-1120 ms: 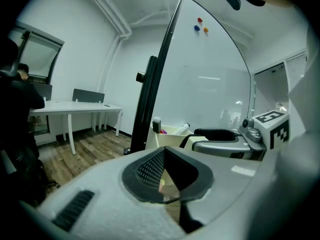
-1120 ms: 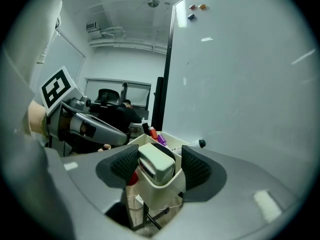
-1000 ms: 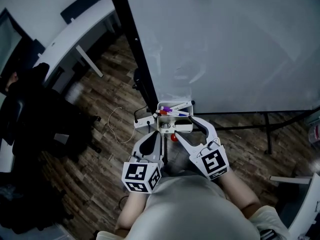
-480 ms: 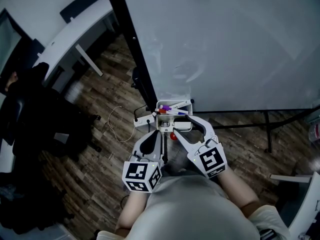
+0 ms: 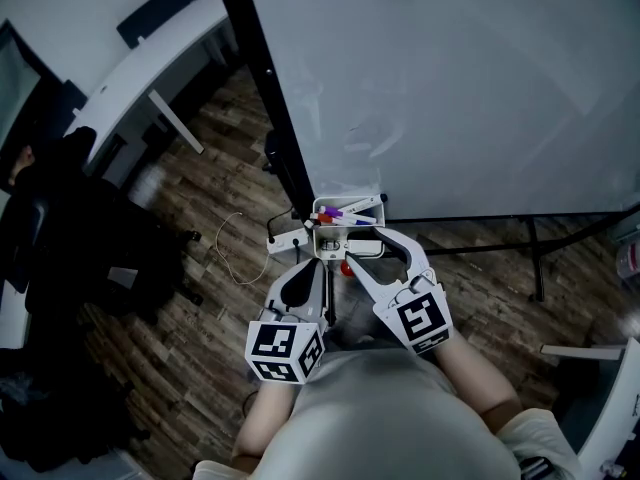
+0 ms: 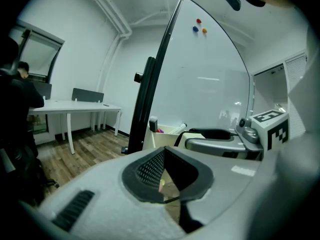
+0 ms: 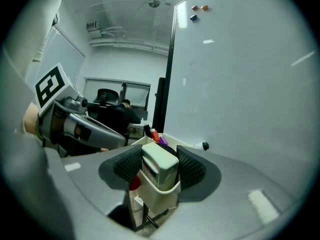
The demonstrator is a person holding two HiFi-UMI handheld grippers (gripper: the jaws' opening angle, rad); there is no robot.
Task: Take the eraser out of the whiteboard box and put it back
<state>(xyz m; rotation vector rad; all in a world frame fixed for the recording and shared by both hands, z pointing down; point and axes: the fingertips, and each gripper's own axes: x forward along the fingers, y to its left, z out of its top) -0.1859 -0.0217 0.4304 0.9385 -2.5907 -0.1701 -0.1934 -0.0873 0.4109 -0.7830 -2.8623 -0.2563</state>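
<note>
Eraser (image 7: pixel 159 160), likely light and stiff, stood in box (image 7: pixel 155 193), right claw (image 7: pixel 160 166) pinching its flat sides, left claw (image 6: pixel 163 172) closed empty.

Pale cream eraser (image 7: pixel 160 160) with a dark band, in an off-white whiteboard box (image 7: pixel 161 194). Black cross-hatched pads (image 7: pixel 129 165) line the grey right gripper (image 7: pixel 159 156). Red and purple markers (image 7: pixel 156 135) show at centre frame. In the head view's lower centre are black-and-white square-patterned cubes (image 5: pixel 283 351), above a brown wood-grain floor (image 5: pixel 220 198).
</note>
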